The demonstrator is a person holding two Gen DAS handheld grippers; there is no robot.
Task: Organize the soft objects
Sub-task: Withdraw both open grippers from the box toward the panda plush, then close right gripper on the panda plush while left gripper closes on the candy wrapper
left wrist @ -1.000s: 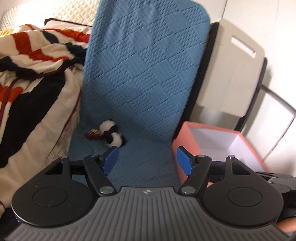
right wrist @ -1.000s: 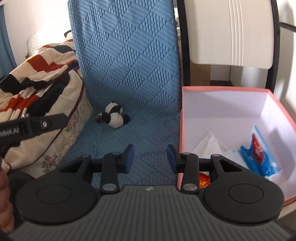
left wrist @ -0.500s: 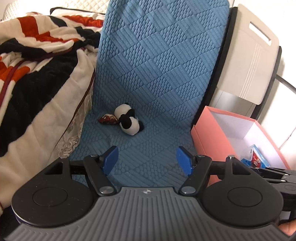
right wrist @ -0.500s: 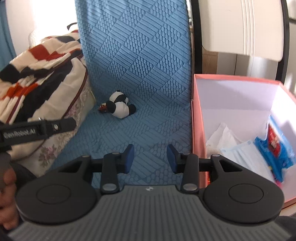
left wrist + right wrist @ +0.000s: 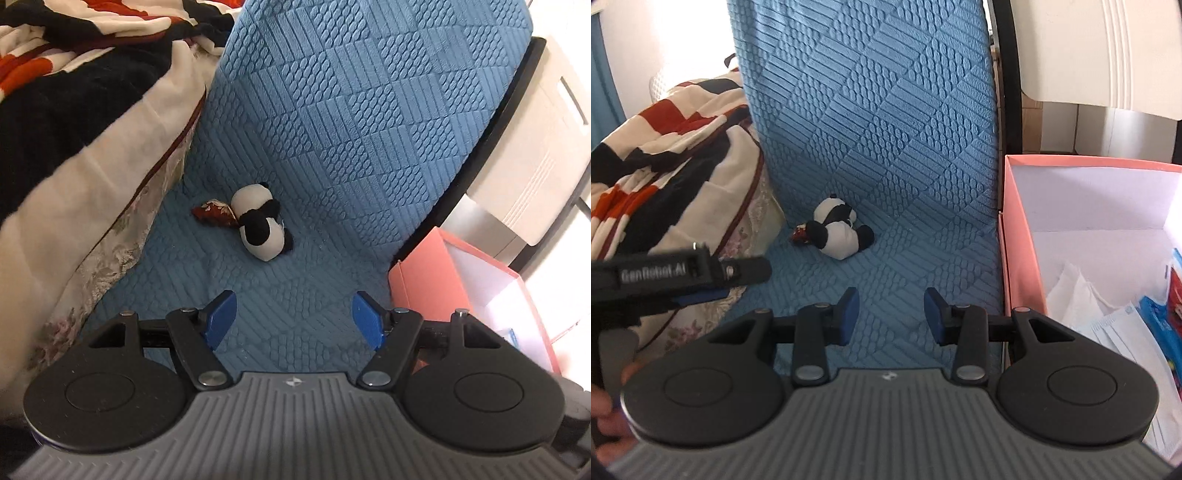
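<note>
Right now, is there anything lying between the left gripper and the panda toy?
No. In the left wrist view, only bare blue quilted cover lies between the open left gripper and the panda toy.

One plush panda (image 5: 260,230) on the blue quilted cover (image 5: 351,122), one small red tag (image 5: 214,216) at its side. One striped blanket (image 5: 74,96). One pink box (image 5: 1021,254), and inside it one white tissue (image 5: 1071,291), one pale paper pack (image 5: 1123,332) and one blue packet (image 5: 1160,314). Two grippers: left gripper (image 5: 293,319), right gripper (image 5: 891,315).
</note>
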